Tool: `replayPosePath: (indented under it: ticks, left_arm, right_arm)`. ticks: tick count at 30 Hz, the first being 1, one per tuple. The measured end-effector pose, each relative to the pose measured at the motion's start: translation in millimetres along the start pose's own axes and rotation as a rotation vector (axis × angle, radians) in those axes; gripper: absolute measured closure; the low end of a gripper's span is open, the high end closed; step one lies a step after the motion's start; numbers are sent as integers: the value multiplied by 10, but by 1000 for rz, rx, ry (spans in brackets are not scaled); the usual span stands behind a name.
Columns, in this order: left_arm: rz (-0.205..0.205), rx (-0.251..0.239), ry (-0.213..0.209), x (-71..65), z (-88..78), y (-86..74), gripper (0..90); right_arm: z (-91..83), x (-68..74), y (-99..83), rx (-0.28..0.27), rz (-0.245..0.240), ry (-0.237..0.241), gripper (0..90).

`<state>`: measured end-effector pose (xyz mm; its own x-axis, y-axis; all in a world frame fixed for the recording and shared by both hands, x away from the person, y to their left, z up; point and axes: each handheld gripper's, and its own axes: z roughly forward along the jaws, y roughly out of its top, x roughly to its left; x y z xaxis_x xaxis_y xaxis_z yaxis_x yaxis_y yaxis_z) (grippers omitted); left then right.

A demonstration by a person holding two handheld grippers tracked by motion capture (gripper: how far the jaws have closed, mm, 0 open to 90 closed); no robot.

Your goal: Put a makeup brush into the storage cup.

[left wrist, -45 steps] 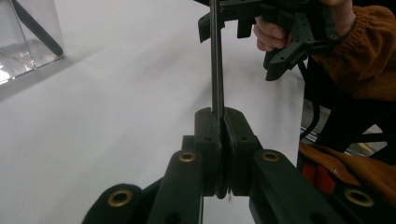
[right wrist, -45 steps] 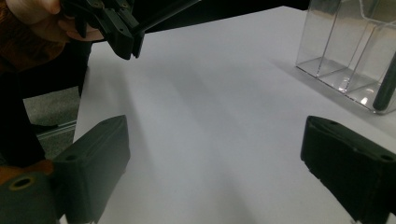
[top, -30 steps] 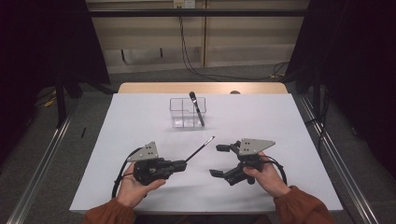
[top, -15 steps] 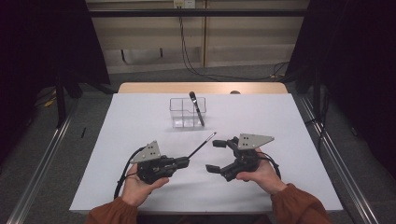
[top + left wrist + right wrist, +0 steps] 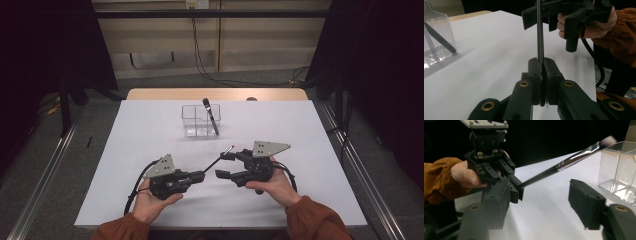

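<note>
White table (image 5: 310,200) under me, my left gripper (image 5: 202,175) is clamped on the brush (image 5: 216,161) handle, bristles angled toward the clear box (image 5: 197,120), while the right gripper (image 5: 223,164), jaws just closing but apart around the shaft, looks set to take the handover.

A lab recording bay: white-covered table (image 5: 150,130), dark curtains (image 5: 45,45), floor rails (image 5: 45,185), trailing cables (image 5: 205,60).

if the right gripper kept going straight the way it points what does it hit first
Most likely the left gripper, which faces it and is shut on the brush. The brush handle slants across between the right gripper's open jaws, so it may touch that first; depth is unclear.
</note>
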<state>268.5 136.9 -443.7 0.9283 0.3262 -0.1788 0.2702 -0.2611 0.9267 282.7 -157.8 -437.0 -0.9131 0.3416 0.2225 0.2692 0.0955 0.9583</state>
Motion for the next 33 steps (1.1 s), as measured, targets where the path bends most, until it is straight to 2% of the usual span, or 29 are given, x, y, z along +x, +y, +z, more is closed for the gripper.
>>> replayPosePath:
  ticks: [4,8,11,17,20,23,28,33]
  left_arm:
    - [2,18,-17,-21,34,-16,854]
    - [14,41,-26,-23,66,-39,854]
    - [14,32,-22,-30,70,-41,853]
    - [39,73,-25,-52,113,-71,852]
    - [37,80,-32,-65,140,-88,849]
    - [34,77,-15,-57,139,-92,837]
    - [31,84,-15,-37,143,-93,817]
    - [23,67,1,-37,141,-96,711]
  right_arm:
    - [-10,-14,2,-7,14,13,474]
    - [-12,-25,-9,-17,24,43,643]
    - [-21,-46,-13,-25,46,49,703]
    - [-22,-58,-21,-35,80,88,768]
    - [-17,-65,-21,-34,96,114,799]
    - [-19,-71,-23,-36,107,134,824]
    - [-13,-73,-16,-37,120,166,853]
    - [-19,-84,-16,-15,133,175,856]
